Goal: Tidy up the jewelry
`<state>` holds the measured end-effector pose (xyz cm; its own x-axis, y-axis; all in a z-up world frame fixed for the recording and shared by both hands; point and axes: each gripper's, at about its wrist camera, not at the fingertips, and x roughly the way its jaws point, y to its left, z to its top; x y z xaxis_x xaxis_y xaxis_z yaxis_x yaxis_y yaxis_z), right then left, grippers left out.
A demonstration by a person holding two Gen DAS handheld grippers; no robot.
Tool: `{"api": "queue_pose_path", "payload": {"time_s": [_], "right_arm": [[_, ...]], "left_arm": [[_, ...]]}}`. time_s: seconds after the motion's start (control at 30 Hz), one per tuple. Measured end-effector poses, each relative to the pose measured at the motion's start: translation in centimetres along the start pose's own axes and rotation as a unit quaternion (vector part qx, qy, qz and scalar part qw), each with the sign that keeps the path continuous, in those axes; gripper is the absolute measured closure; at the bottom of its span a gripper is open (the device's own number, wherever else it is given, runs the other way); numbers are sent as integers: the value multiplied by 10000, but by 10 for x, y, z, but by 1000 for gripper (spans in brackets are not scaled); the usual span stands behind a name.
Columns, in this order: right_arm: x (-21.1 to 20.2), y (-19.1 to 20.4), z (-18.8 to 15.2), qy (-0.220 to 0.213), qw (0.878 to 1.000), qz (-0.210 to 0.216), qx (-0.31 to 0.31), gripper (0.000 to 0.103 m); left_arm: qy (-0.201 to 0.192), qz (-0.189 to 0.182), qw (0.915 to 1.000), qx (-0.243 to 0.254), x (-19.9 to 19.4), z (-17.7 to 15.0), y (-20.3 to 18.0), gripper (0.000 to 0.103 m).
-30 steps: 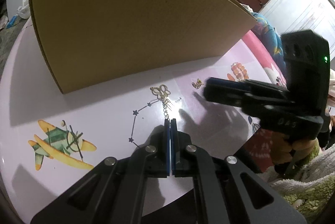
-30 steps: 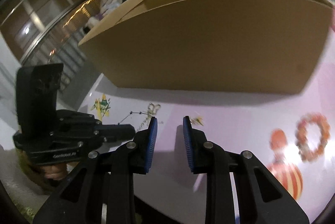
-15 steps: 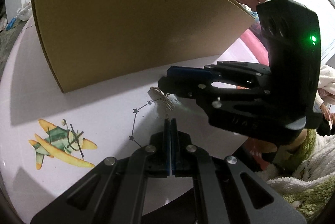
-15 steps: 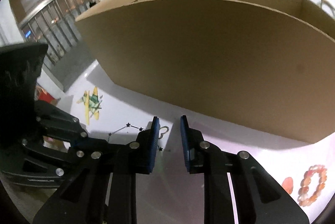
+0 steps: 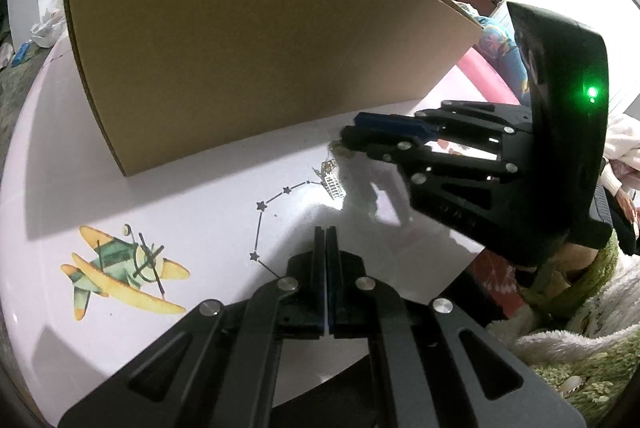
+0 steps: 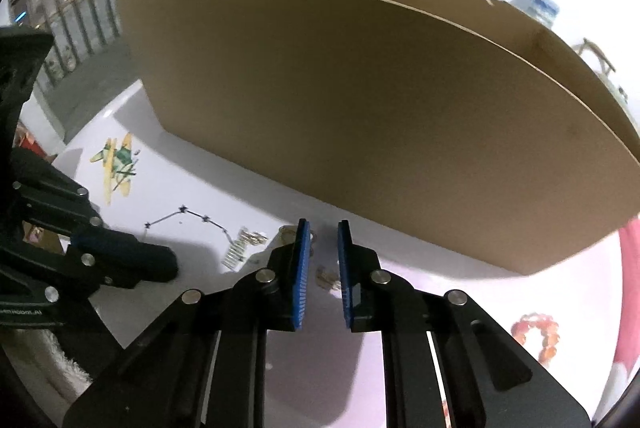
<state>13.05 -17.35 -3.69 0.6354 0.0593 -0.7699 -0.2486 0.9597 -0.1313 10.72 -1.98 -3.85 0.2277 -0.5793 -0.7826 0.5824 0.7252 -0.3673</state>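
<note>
A gold tassel earring [image 5: 331, 179] lies on the white table in front of a big cardboard box [image 5: 248, 59]; it also shows in the right wrist view [image 6: 244, 246]. My right gripper [image 6: 323, 228] is open, its tips low over the earring's top loop [image 6: 289, 232]. A second small gold earring [image 6: 326, 278] lies between its fingers. In the left wrist view the right gripper [image 5: 356, 131] reaches in from the right. My left gripper [image 5: 325, 234] is shut and empty, just short of the earring. An orange bead bracelet [image 6: 538, 334] lies at the right.
The cardboard box [image 6: 380, 115] stands as a tall wall close behind the jewelry. The table [image 5: 180, 195] bears an airplane sticker [image 5: 120, 276] and a star-line sticker [image 5: 272, 224]. A fluffy green-white blanket [image 5: 580, 328] lies past the table's right edge.
My right gripper has swung left from the small earring to the tassel earring and dropped lower. The tassel earring has shifted a little. My left gripper has stayed put.
</note>
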Motion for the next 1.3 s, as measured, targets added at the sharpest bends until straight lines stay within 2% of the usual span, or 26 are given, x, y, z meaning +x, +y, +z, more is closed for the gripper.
{"api": "queue_pose_path", "payload": {"time_s": [0.17,0.37,0.43,0.47,0.5,0.6,0.67,0.8,0.97,1.07,1.2,1.3], "right_arm": [[-1,-3,-3,34,9998,-183,99,94],[-25,-16,-8,-332,9974,168,618,94],[-35,-24,-13,-459,9948,290,859,91],[-41,-43,-21,-478,9937,331,959,90],[-44,-46,-23,-479,9929,355,1030,88],[-43,-54,-28,-436,9902,400,1267,87],[-46,-51,-34,-428,9884,433,1391,87],[-50,-48,-39,-466,9865,455,1506,87],[-49,-50,-42,-504,9845,518,1597,87],[-46,-52,-40,-523,9838,556,1622,87],[-47,-54,-41,-556,9831,610,1635,87],[-47,-54,-43,-559,9830,646,1624,87]], "left_arm": [[-12,20,10000,18,-1,-1,-1,102],[-128,119,9998,11,-5,1,0,102],[-232,57,9997,-32,-8,5,2,102],[-285,29,9996,-46,-9,8,2,102],[-326,3,9995,-46,-8,13,1,99],[-325,71,9994,24,0,23,-4,83],[-298,123,9994,101,6,29,-10,82],[-99,531,9979,352,25,35,-21,82],[-74,910,9938,636,32,38,-34,82],[-19,1247,9878,933,34,35,-40,89],[-11,1358,9858,989,35,34,-43,100],[-67,1345,9869,893,32,34,-39,101]]}}
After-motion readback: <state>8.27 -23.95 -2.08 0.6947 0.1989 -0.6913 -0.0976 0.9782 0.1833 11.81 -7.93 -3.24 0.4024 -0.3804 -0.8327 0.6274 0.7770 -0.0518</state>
